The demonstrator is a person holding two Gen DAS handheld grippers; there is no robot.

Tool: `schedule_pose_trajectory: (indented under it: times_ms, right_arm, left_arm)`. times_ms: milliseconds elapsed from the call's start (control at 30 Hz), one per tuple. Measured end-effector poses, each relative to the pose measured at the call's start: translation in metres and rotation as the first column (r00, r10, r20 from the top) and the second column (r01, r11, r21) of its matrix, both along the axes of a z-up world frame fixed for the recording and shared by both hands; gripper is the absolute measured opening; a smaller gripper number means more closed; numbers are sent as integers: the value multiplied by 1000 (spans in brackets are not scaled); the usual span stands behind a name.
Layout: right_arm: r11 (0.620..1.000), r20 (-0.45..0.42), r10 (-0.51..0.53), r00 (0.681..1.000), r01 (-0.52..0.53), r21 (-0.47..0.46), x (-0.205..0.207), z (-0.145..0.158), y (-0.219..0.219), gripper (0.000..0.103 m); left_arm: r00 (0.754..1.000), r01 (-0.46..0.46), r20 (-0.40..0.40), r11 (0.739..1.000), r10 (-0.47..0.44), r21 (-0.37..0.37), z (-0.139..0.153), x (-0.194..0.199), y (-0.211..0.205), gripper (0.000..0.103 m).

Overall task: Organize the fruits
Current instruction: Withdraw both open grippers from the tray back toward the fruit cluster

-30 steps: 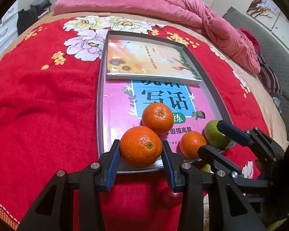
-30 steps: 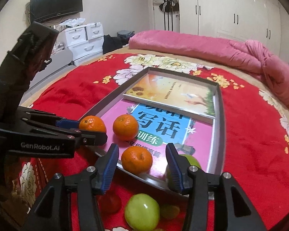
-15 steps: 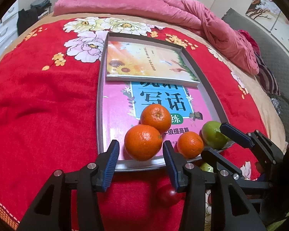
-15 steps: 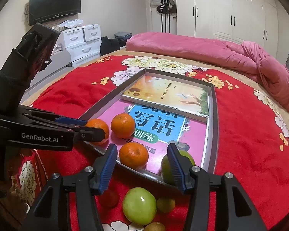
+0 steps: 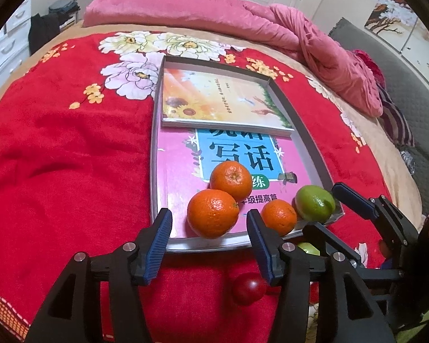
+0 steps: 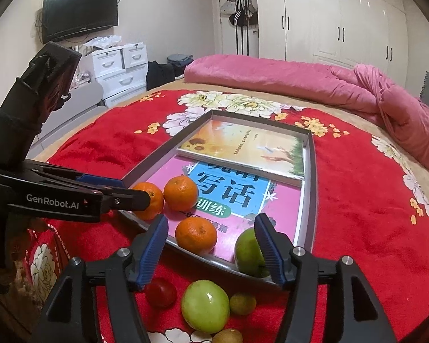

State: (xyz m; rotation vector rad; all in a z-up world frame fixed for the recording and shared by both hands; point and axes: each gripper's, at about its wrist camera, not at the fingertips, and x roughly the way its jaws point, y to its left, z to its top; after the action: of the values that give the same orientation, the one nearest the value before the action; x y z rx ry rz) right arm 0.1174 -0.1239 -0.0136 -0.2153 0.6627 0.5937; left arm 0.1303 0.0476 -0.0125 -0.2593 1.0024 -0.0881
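Both grippers' fingers gape wide, holding nothing: left gripper (image 5: 208, 230) level at the tray's (image 5: 154, 154) near rim before an orange (image 5: 213, 213); right gripper (image 6: 211, 241) beside it, bare books (image 6: 243, 148) beyond.

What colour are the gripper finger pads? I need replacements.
Blue, ribbed, on black fingers; the left gripper's pads show best in the left wrist view.

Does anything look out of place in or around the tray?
Yes. The tray holds two books under the fruit. A green apple, a red fruit and smaller fruits lie outside it on the blanket.
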Motion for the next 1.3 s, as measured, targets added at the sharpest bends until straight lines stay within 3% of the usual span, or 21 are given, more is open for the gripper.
schedule_pose_trajectory:
  times_ms: [267,567,633,767,1300]
  right_arm:
    - [1000,29,-15,999,14,18,-3,7,-3,70]
    - [998,47,-51,998,48,50,-6,15,-14,82]
    - [996,48,-64,997,61,62,-7,17,-18,85]
    - [993,57,-87,995,82,85,-7,24,-27,89]
    - [975,32,-170,985,163,148,-12,35,-61,90]
  left_arm:
    - [1000,-5,31,1000,5,-4,11,-5,0,70]
    - [999,4,34,1000,-3,-6,18,-11,-3,72]
    - [1000,1,32,1000,-1,-6,20,-12,-3,80]
    - [999,2,45,1000,-2,-21,27,-16,-1,80]
    - [997,30,67,999,-29,-15,39,-28,-6,80]
